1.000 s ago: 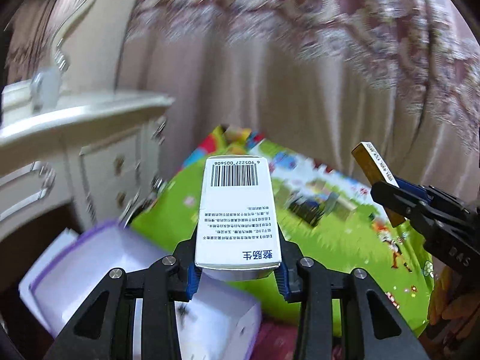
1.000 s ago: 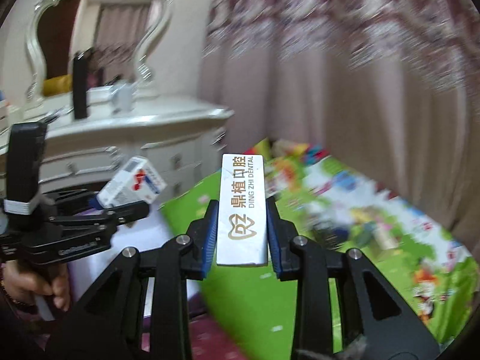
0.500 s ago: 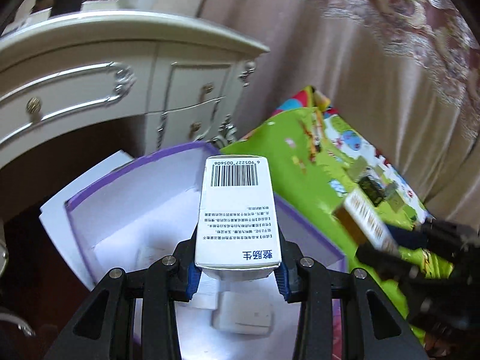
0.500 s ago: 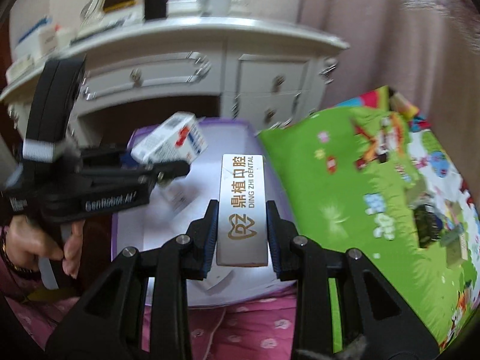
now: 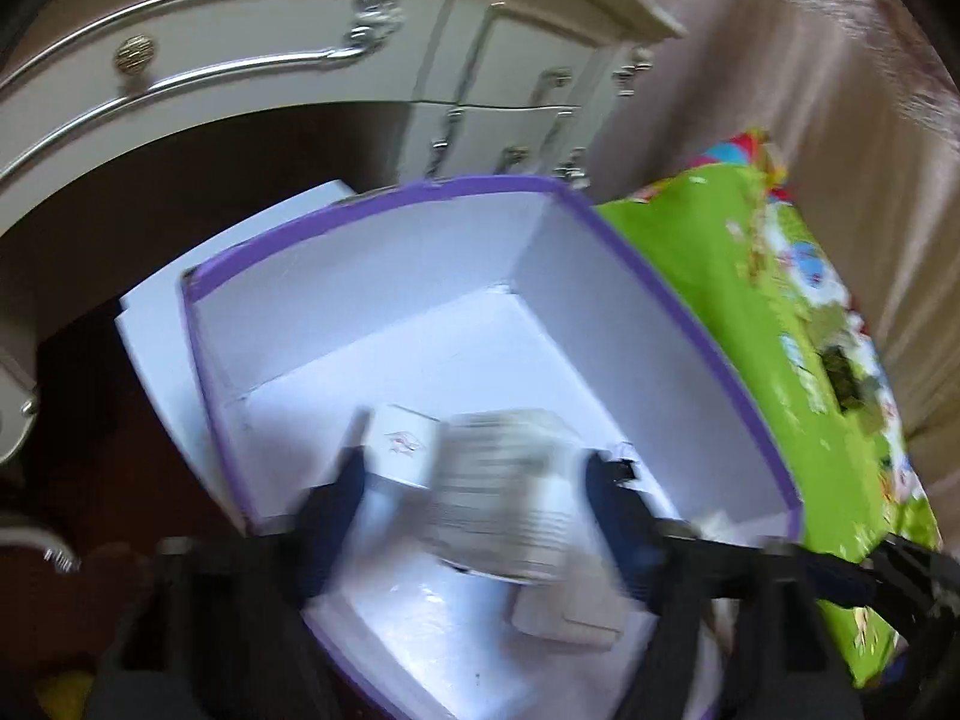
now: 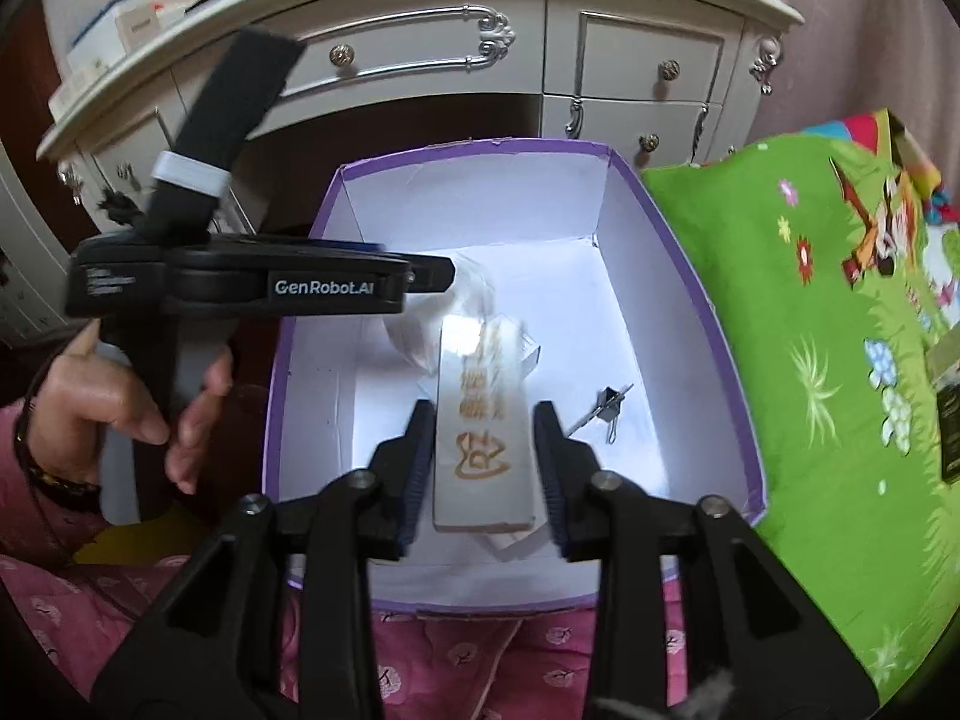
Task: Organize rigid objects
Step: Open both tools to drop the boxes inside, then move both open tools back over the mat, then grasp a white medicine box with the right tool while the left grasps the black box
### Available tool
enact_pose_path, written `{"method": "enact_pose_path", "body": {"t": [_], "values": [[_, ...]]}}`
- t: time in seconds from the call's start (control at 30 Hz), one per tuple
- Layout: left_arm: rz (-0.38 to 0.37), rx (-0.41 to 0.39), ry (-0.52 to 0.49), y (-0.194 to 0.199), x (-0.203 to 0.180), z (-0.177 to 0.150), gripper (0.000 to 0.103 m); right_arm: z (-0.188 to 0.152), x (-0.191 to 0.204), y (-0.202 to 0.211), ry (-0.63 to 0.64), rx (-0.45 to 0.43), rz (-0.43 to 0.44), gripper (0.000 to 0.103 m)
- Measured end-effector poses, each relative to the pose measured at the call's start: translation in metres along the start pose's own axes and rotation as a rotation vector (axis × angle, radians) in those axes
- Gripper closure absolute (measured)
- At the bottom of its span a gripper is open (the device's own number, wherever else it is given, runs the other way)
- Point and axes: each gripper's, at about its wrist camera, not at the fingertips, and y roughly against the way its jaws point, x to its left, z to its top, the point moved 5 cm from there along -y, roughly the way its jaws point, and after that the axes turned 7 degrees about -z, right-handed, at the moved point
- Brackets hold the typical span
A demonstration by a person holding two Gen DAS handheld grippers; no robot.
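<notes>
My right gripper (image 6: 483, 450) points down into a white box with purple rim (image 6: 684, 240). Its jaws have just been opening and stand apart, with a gap on each side of the long white dental carton (image 6: 483, 462) between them. A binder clip (image 6: 606, 411) lies just to its right on the box floor. My left gripper (image 5: 474, 498) is also over the box, jaws just opened wide; the blurred barcode carton (image 5: 504, 516) between them seems free of the pads. A small white box (image 5: 402, 447) lies ahead of it. A green play mat (image 6: 840, 360) lies to the right.
</notes>
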Motion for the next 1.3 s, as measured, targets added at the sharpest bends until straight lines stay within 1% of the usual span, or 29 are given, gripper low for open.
{"method": "enact_pose_path", "body": {"t": [0.03,0.07,0.13,0.2,0.3,0.33,0.37,0.4,0.43,0.47,0.6,0.67,0.7,0.73,0.77,0.8,0.83,0.87,0.93,1.0,1.03,1.07,1.13,1.2,1.3], "values": [[0.006,-0.013,0.008,0.002,-0.002,0.001,0.02,-0.001,-0.006,0.003,-0.021,-0.011,0.001,0.046],[0.016,-0.015,0.009,0.002,-0.004,0.002,0.019,-0.003,-0.012,0.006,-0.048,-0.025,-0.003,0.04],[0.012,-0.008,-0.004,0.001,-0.014,0.003,0.019,-0.008,-0.03,0.019,-0.098,-0.058,-0.019,0.037],[-0.011,0.014,-0.05,-0.003,-0.037,0.002,0.019,-0.017,-0.057,0.03,-0.16,-0.085,-0.066,0.036],[-0.054,0.055,-0.164,-0.013,-0.085,-0.003,0.019,-0.042,-0.11,0.044,-0.282,-0.102,-0.171,0.032],[-0.089,0.078,-0.219,-0.018,-0.11,-0.007,0.019,-0.054,-0.13,0.049,-0.332,-0.102,-0.208,0.03],[-0.111,0.093,-0.251,-0.022,-0.125,-0.008,0.019,-0.069,-0.15,0.054,-0.386,-0.097,-0.245,0.028],[-0.147,0.121,-0.304,-0.028,-0.151,-0.013,0.019,-0.089,-0.174,0.06,-0.451,-0.081,-0.294,0.028],[-0.181,0.146,-0.346,-0.034,-0.172,-0.017,0.019,-0.101,-0.188,0.065,-0.488,-0.069,-0.323,0.027],[-0.236,0.178,-0.402,-0.042,-0.202,-0.026,0.018,-0.125,-0.211,0.072,-0.55,-0.052,-0.372,0.027],[-0.341,0.233,-0.551,-0.069,-0.283,-0.054,0.018,-0.2,-0.28,0.107,-0.77,-0.032,-0.491,0.027],[-0.346,0.251,-0.632,-0.089,-0.322,-0.068,0.018,-0.24,-0.32,0.127,-0.872,-0.014,-0.578,0.025],[-0.348,0.257,-0.657,-0.096,-0.334,-0.072,0.018,-0.256,-0.338,0.135,-0.906,0.0,-0.612,0.025],[-0.344,0.265,-0.675,-0.107,-0.347,-0.076,0.018,-0.278,-0.361,0.143,-0.946,0.025,-0.652,0.025],[-0.334,0.282,-0.681,-0.119,-0.361,-0.08,0.018,-0.293,-0.38,0.148,-0.971,0.046,-0.683,0.025],[-0.324,0.275,-0.683,-0.125,-0.369,-0.08,0.015,-0.307,-0.401,0.153,-0.991,0.063,-0.709,0.025],[-0.324,0.262,-0.681,-0.129,-0.379,-0.079,0.015,-0.317,-0.418,0.158,-0.99,0.062,-0.731,0.024],[-0.331,0.274,-0.671,-0.133,-0.385,-0.079,0.014,-0.321,-0.434,0.16,-0.981,0.066,-0.74,0.022],[-0.321,0.278,-0.641,-0.139,-0.394,-0.077,0.009,-0.329,-0.471,0.161,-0.942,0.071,-0.722,0.017],[-0.33,0.272,-0.634,-0.143,-0.397,-0.078,0.0,-0.336,-0.508,0.163,-0.904,0.067,-0.71,0.016],[-0.327,0.263,-0.644,-0.144,-0.399,-0.08,0.0,-0.341,-0.531,0.164,-0.892,0.066,-0.71,0.015],[-0.313,0.253,-0.663,-0.147,-0.401,-0.082,0.0,-0.343,-0.545,0.163,-0.887,0.067,-0.692,0.015],[-0.279,0.231,-0.707,-0.148,-0.404,-0.089,0.0,-0.343,-0.58,0.161,-0.863,0.087,-0.686,0.013],[-0.239,0.205,-0.749,-0.151,-0.409,-0.094,0.0,-0.336,-0.6,0.151,-0.824,0.108,-0.674,0.012],[-0.165,0.182,-0.801,-0.155,-0.414,-0.102,0.0,-0.318,-0.619,0.139,-0.715,0.119,-0.637,0.012]]}}
